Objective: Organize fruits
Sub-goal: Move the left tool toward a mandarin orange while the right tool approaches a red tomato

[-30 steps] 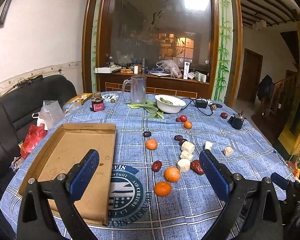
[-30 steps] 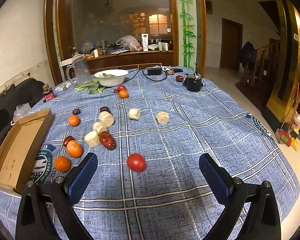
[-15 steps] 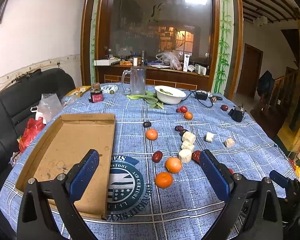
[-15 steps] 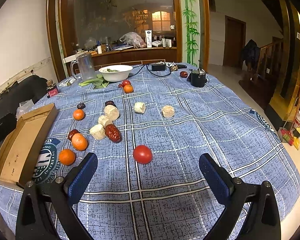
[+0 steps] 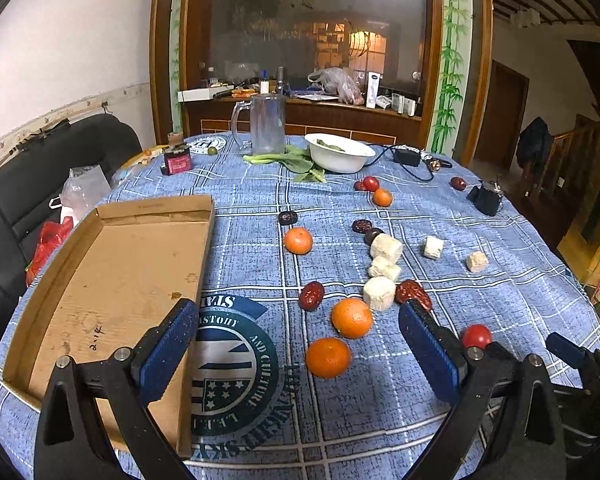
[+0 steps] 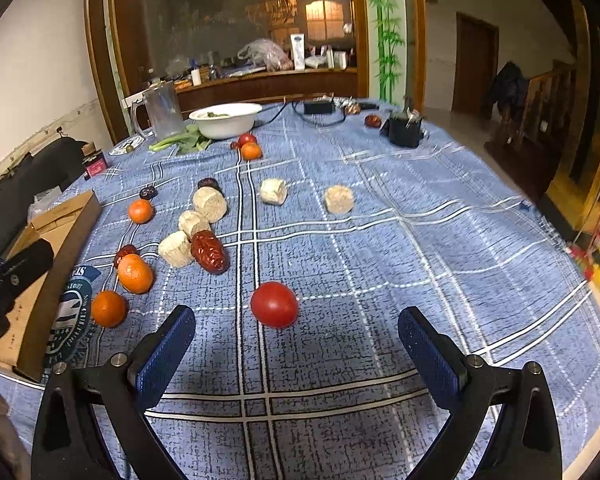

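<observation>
Each black gripper has blue ribbed pads, silver screws.

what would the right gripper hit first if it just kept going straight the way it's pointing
Most likely the red tomato. It lies just ahead of the open right gripper, slightly left of centre between the fingers, with only bare tablecloth before it. Depth is hard to judge.

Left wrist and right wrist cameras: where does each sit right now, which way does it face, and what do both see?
Left wrist: behind the open left gripper, facing across the table over the cardboard tray and oranges; the right gripper's tip shows at right.
Right wrist: behind the open right gripper, facing the near tomato; the left gripper shows at left.
Shared: tomato, oranges, white bowl, tray.
</observation>
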Tool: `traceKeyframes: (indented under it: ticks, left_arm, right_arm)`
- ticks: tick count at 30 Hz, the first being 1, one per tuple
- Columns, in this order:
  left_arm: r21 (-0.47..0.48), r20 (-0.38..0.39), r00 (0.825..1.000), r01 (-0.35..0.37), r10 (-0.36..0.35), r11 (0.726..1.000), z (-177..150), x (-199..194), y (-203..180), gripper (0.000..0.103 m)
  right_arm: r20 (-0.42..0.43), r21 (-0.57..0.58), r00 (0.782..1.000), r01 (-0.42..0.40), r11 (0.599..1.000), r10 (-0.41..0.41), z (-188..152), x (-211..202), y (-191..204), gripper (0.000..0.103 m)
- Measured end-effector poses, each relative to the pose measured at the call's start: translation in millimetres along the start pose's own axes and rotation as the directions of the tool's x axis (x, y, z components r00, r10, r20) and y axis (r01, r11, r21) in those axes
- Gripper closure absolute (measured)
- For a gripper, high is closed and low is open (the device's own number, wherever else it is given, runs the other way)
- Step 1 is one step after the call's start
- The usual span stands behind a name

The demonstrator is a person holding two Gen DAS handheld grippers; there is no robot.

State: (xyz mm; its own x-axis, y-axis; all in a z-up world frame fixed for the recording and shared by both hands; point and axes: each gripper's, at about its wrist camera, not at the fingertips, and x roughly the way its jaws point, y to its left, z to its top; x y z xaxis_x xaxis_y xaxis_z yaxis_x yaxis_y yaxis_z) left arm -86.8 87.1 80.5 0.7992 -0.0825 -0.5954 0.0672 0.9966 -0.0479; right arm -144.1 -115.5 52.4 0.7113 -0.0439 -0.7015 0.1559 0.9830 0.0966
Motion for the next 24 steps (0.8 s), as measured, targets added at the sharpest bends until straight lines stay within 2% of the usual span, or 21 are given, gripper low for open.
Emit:
traceKeyframes:
  ticks: [9, 13, 14, 16, 18, 22, 24]
  left_arm:
    - [-0.008, -0.046, 0.998, 0.044, -0.044, 0.999, 4.4, 20.2, 8.5, 0.003]
    - [0.003, -0.079, 0.988, 0.132, -0.131, 0.991, 3.5, 25.8, 5.3, 0.004]
    - [0.006, -0.087, 0.985, 0.152, -0.151, 0.988, 2.7, 27.2, 3.6, 0.008]
    - [0.019, -0.114, 0.977, 0.186, -0.182, 0.982, 1.4, 31.8, -2.0, 0.025]
    - [0.022, -0.155, 0.966, 0.212, -0.206, 0.977, -0.1, 40.6, -6.8, 0.034]
    - [0.025, -0.201, 0.96, 0.207, -0.197, 0.978, -1.1, 54.5, -14.1, 0.042]
    - [0.039, -0.215, 0.959, 0.199, -0.187, 0.979, -1.0, 60.2, -18.8, 0.047]
  right_arm:
    - [-0.08, -0.03, 0.997, -0.003, 1.0, 0.001, 10.2, 17.6, -9.0, 0.001]
    - [-0.113, -0.105, 0.994, -0.024, 0.994, 0.012, 11.9, 25.4, 1.4, 0.005]
    - [-0.118, -0.119, 0.993, -0.03, 0.992, 0.016, 12.2, 26.8, 3.5, 0.008]
    - [-0.131, -0.149, 0.991, -0.046, 0.988, 0.027, 12.9, 29.8, 8.7, 0.015]
    - [-0.149, -0.178, 0.988, -0.062, 0.982, 0.035, 12.8, 33.9, 14.4, 0.02]
    - [-0.178, -0.203, 0.983, -0.085, 0.976, 0.049, 11.6, 42.2, 19.7, 0.029]
    - [-0.192, -0.203, 0.979, -0.1, 0.974, 0.06, 10.6, 46.4, 20.5, 0.03]
